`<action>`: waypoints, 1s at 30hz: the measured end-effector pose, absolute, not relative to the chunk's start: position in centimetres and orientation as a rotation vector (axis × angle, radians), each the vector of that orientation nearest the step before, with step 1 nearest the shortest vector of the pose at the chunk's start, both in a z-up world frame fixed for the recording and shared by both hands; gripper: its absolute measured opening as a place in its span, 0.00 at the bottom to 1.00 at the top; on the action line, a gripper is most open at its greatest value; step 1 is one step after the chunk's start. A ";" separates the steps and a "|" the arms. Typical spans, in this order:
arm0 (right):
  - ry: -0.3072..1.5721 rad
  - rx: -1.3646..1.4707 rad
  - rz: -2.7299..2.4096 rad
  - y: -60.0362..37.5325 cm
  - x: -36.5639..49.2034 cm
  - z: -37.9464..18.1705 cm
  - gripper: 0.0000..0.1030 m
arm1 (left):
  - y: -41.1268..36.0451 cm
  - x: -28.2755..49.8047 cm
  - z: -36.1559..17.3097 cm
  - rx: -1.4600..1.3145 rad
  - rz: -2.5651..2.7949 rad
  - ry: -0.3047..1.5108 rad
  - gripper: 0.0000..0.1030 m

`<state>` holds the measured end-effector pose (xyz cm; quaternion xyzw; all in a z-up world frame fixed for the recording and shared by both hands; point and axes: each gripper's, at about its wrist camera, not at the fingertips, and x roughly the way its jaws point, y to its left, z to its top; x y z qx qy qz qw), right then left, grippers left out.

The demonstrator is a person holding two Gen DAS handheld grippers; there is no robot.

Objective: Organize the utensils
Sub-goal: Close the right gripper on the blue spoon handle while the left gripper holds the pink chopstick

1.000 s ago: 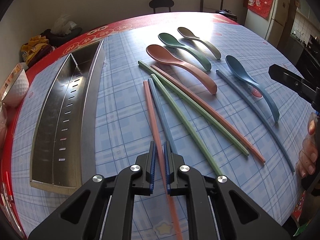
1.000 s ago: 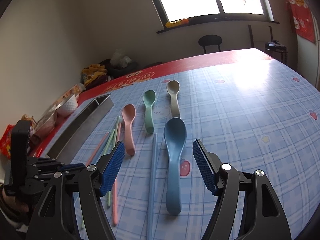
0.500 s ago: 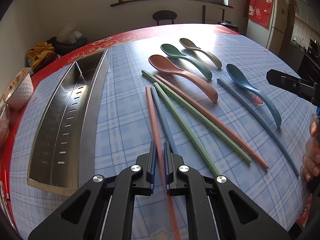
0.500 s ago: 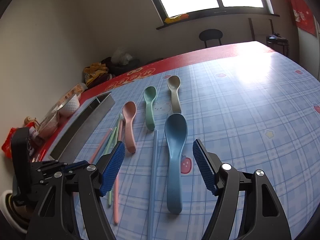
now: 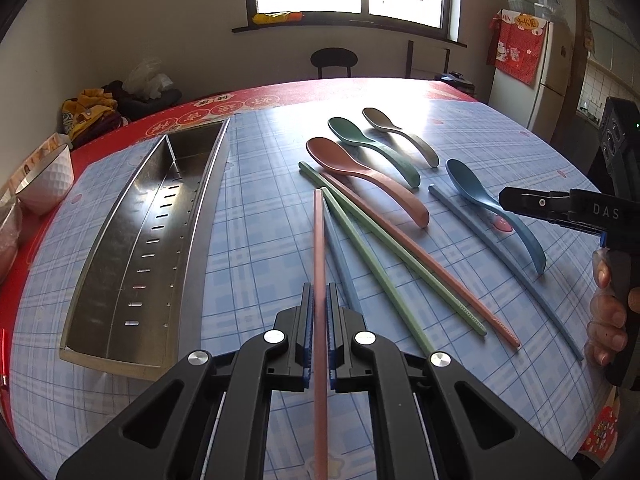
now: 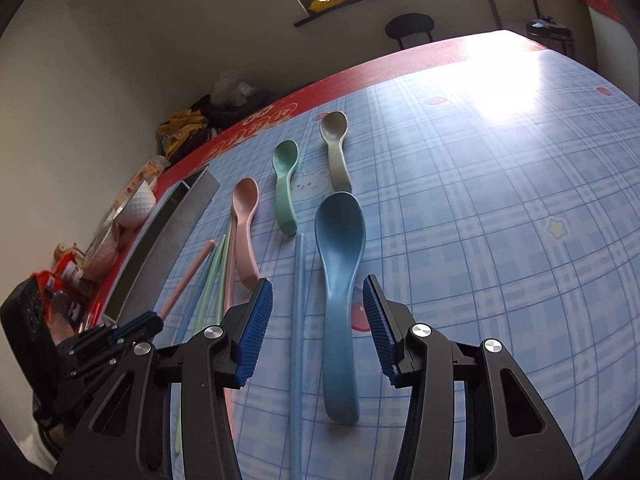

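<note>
While left gripper (image 5: 319, 312) clamps pink chopstick (image 5: 319, 248) (lifted), tray (image 5: 100, 344) lies beside.

Pink chopstick (image 5: 319, 248), blue spoon (image 6: 340, 264), blue plaid tablecloth (image 6: 500, 220).

The tray (image 5: 132, 248) is brushed, reflective metal; the spoons (image 5: 360, 164) and chopsticks (image 5: 320, 248) look like matt plastic; the tablecloth (image 6: 500, 184) is glossy, probably vinyl; the gripper pads (image 6: 256, 328) are ribbed.
</note>
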<state>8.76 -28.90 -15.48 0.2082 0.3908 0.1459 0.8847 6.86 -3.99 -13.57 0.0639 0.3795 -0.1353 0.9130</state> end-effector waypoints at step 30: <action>0.930 0.393 0.345 -27.3 10.6 -16.5 0.08 | -4.3 8.3 -14.9 0.115 -0.336 0.893 0.07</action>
